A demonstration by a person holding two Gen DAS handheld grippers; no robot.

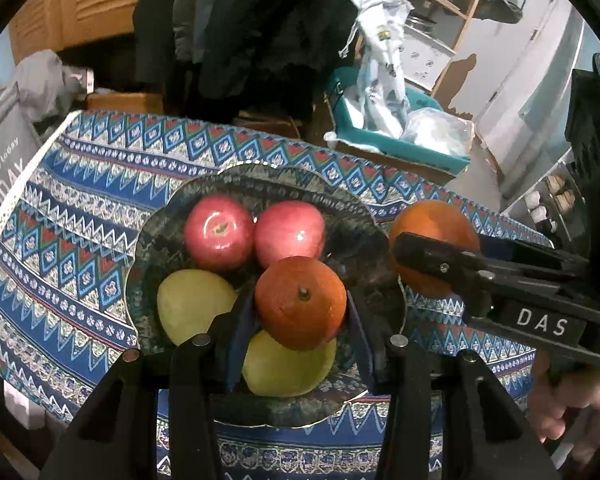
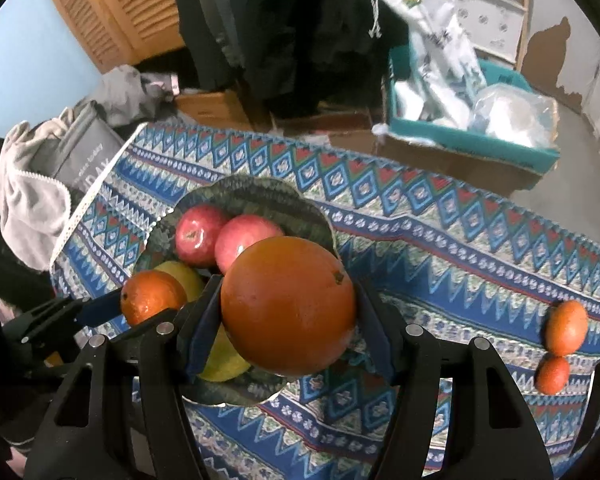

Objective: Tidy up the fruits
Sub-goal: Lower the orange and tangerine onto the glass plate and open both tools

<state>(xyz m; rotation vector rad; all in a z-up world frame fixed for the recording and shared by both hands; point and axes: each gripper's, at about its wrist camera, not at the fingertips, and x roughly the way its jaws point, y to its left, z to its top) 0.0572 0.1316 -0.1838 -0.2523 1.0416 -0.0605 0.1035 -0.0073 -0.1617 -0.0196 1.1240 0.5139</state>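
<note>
A dark patterned plate (image 1: pixel 156 240) on the blue patterned cloth holds two red apples (image 1: pixel 219 232) (image 1: pixel 290 233) and two yellow-green fruits (image 1: pixel 192 306) (image 1: pixel 288 368). My left gripper (image 1: pixel 300 320) is shut on an orange (image 1: pixel 300 302), held over the plate above the nearer yellow-green fruit. My right gripper (image 2: pixel 288 320) is shut on a larger orange (image 2: pixel 288 306), held by the plate's right rim (image 2: pixel 320 220); it also shows in the left wrist view (image 1: pixel 432 220). Two small oranges (image 2: pixel 566 328) (image 2: pixel 553 375) lie on the cloth at the right.
The cloth-covered table (image 2: pixel 440 248) ends at the far edge; beyond it stand a teal box (image 2: pixel 476 140) with white bags, dark hanging clothes (image 2: pixel 300 20), a wooden louvred door (image 2: pixel 112 8) and a grey bag (image 2: pixel 80 152) at the left.
</note>
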